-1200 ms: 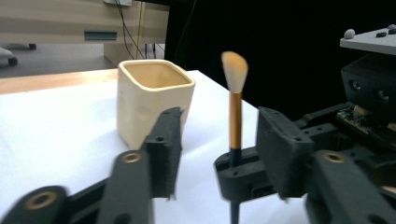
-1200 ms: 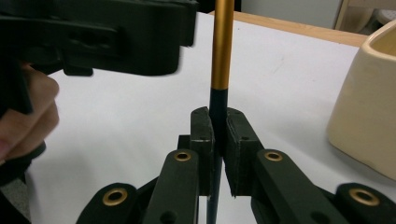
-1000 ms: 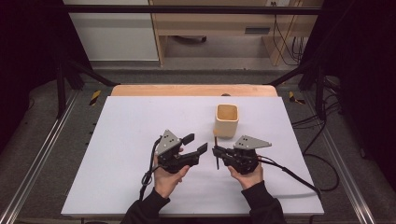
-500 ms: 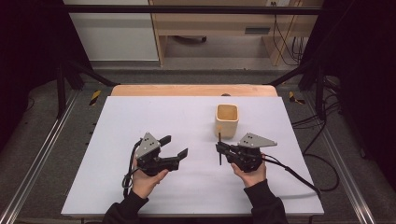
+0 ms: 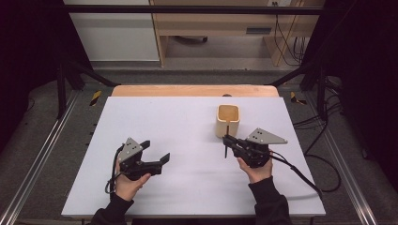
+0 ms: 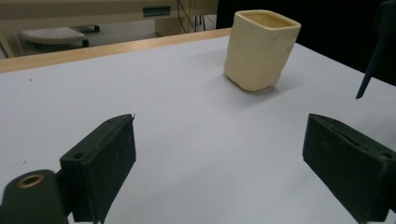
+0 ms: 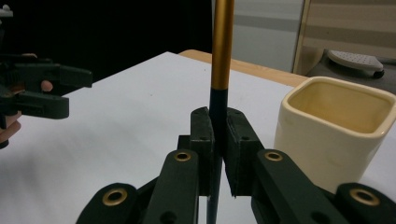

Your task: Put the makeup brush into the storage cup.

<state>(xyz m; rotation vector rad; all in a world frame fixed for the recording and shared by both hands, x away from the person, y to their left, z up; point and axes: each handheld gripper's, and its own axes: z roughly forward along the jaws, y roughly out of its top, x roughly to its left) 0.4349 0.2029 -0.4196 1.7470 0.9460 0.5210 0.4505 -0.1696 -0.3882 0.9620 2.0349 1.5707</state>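
A black-and-gold pen (image 7: 219, 70) is clamped upright in the right gripper (image 5: 229, 142), just beside the cream square cup (image 5: 228, 120) toward the table's (image 5: 187, 117) far-right part. The left gripper (image 5: 157, 152) is held wide open and empty near the front-left.

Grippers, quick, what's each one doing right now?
Left gripper: open, holding nothing.
Right gripper: closed on a black-and-gold pen, upright beside the cream cup.

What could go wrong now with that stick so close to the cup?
1. The right gripper pinches the pen only near its lower, dark end, so it might tilt or slip when moved.
2. The cup stands loose on the table, right beside the gripper; a nudge could probably push or tip it.
3. The pen's tip hangs below the cup's rim, so it may strike the wall unless lifted first.
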